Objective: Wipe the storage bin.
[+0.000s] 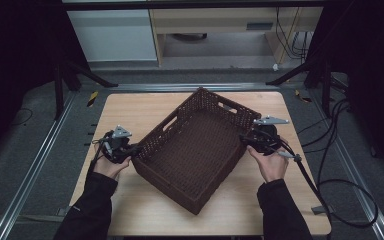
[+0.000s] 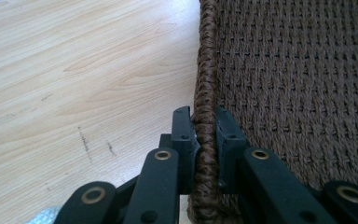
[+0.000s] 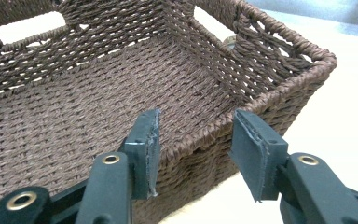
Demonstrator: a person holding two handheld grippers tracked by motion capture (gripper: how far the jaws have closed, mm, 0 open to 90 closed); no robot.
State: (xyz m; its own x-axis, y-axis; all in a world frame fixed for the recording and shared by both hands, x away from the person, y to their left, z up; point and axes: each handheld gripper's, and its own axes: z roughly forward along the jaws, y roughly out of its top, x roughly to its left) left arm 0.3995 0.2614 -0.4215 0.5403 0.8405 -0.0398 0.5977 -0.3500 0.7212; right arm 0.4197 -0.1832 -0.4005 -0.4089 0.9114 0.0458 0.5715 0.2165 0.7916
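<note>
A dark brown woven basket (image 1: 195, 147) sits slanted in the middle of the wooden table (image 1: 140, 107). My left gripper (image 1: 130, 150) is at its left corner, shut on the braided rim (image 2: 205, 121), one jaw outside and one inside the wall. My right gripper (image 1: 247, 140) is at the basket's right side. In the right gripper view it (image 3: 196, 149) stands open, its jaws straddling the rim (image 3: 205, 128) without pressing it. The basket's inside (image 3: 88, 107) looks empty.
The basket has handle cut-outs (image 3: 32, 25) in its far walls. Bare tabletop (image 2: 74, 79) lies left of the basket. A cable (image 1: 305, 172) trails from the right gripper over the table's right edge. Metal rails (image 1: 40, 160) flank the table.
</note>
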